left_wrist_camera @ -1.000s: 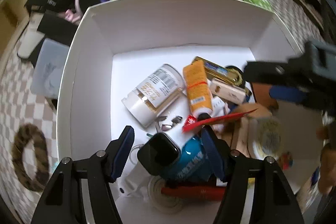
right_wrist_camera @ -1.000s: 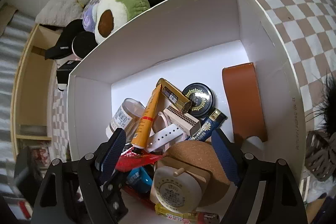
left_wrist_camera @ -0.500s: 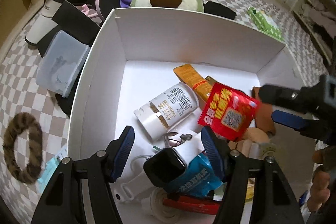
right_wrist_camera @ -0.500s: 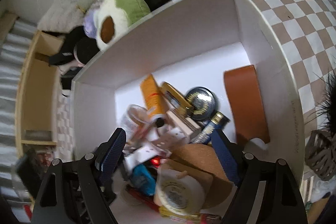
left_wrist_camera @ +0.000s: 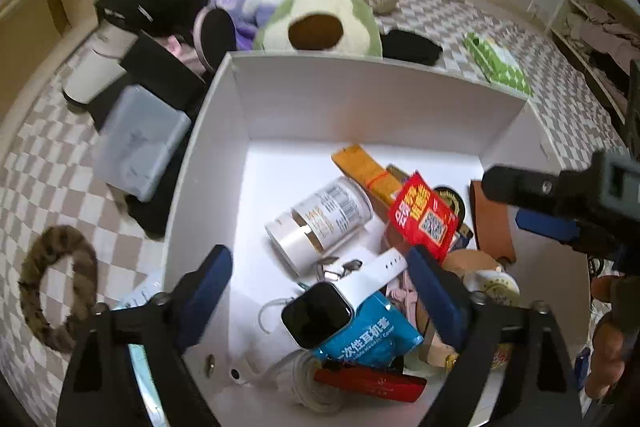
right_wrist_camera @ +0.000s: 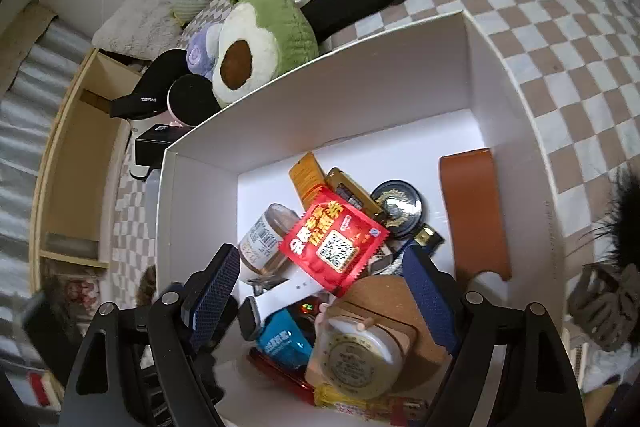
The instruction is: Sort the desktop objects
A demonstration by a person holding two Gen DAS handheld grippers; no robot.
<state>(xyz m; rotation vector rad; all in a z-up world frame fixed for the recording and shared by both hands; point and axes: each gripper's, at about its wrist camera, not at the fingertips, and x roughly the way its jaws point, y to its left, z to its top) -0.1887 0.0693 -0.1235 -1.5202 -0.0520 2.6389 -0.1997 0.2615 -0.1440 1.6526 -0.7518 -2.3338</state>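
Several things could go wrong above this crowded white box [left_wrist_camera: 208, 163], judged from how its contents lie now.

- Both grippers hover over the box with their fingers spread wide and nothing between them: the left gripper [left_wrist_camera: 320, 291] above the smartwatch [left_wrist_camera: 316, 313], the right gripper [right_wrist_camera: 324, 291] above the red packet [right_wrist_camera: 334, 241].
- The red packet lies loose on top of the heap, leaning on the orange tube [right_wrist_camera: 308, 175] and the jar [left_wrist_camera: 320, 223]. It looks thin and slippery; a pinch at its edge could let it slide off, or flick it down among the other things.
- The smartwatch rests partly on the blue pouch [left_wrist_camera: 368, 337], its white strap [left_wrist_camera: 374, 269] running under the red packet. A pull on the watch could drag the packet and pouch along.
- The jar lies on its side, so a nudge from a finger could set it rolling across the bare part of the box floor.
- The two grippers stand near each other over the same corner. If both go down together, they may knock fingers or shove the pile.
- The cork disc [right_wrist_camera: 384, 301] and round tin [right_wrist_camera: 356, 359] sit just under the right gripper's fingers and could catch a fingertip on the way down.
- Whether the heap is sorted or waiting to be sorted, I cannot tell.
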